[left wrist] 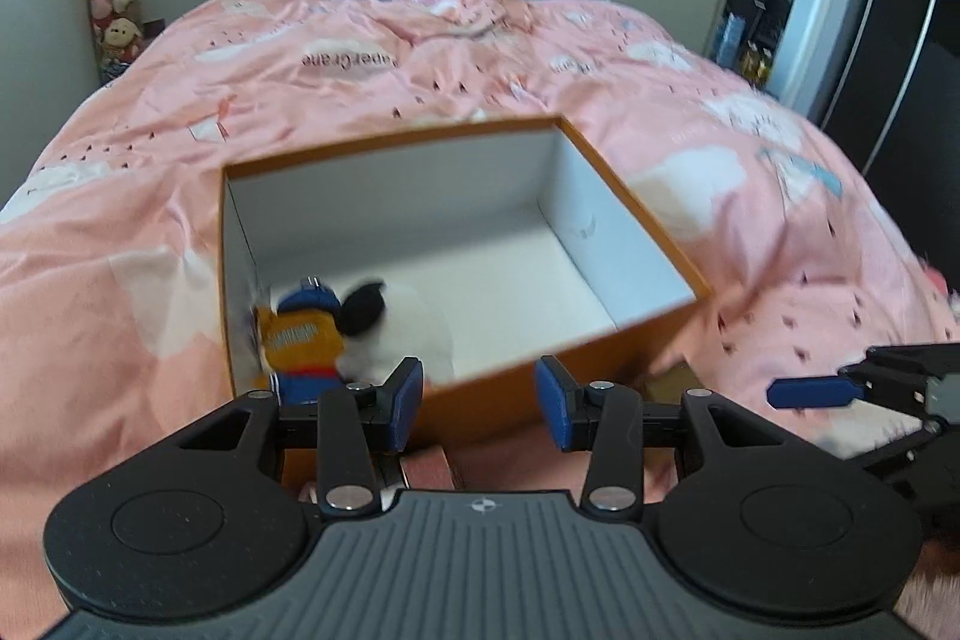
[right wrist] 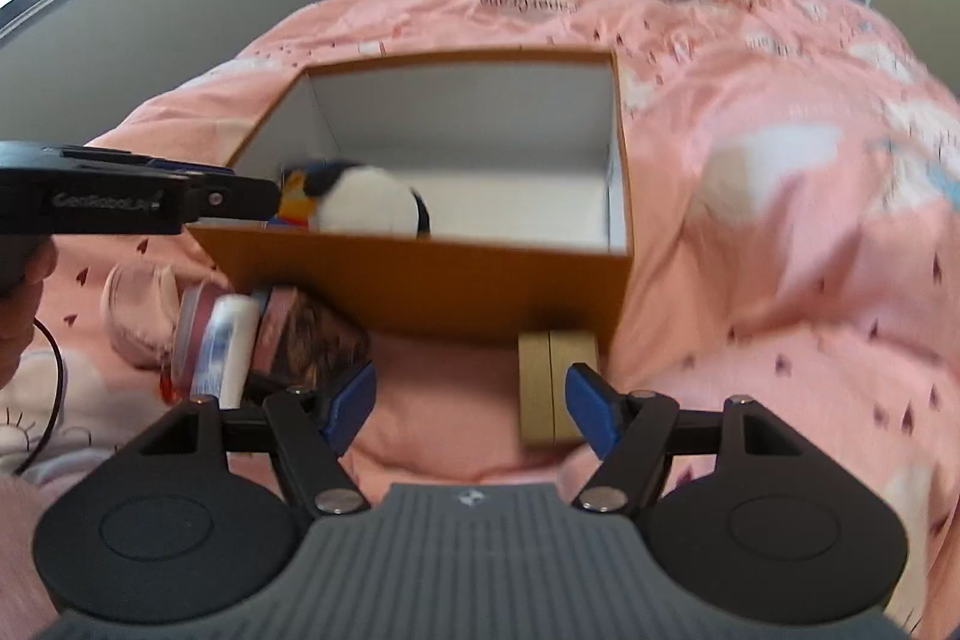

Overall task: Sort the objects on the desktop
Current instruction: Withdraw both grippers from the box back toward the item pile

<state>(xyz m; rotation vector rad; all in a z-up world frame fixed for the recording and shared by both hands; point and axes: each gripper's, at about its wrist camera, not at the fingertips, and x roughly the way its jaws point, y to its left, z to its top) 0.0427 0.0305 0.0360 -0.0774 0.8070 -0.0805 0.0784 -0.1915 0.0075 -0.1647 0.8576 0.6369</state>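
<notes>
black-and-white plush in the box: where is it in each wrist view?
Left wrist: black-and-white plush in the box's near-left corner, just above the left finger.
Right wrist: same plush at upper left of centre, behind the box's near wall.
Shared landmark: orange box.

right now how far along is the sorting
Done: two plush toys lie inside the orange box. In hand: nothing; the left claw and right claw both stand open and empty. Left: a tan box and a cluster of small containers on the pink bedspread outside the box.
</notes>
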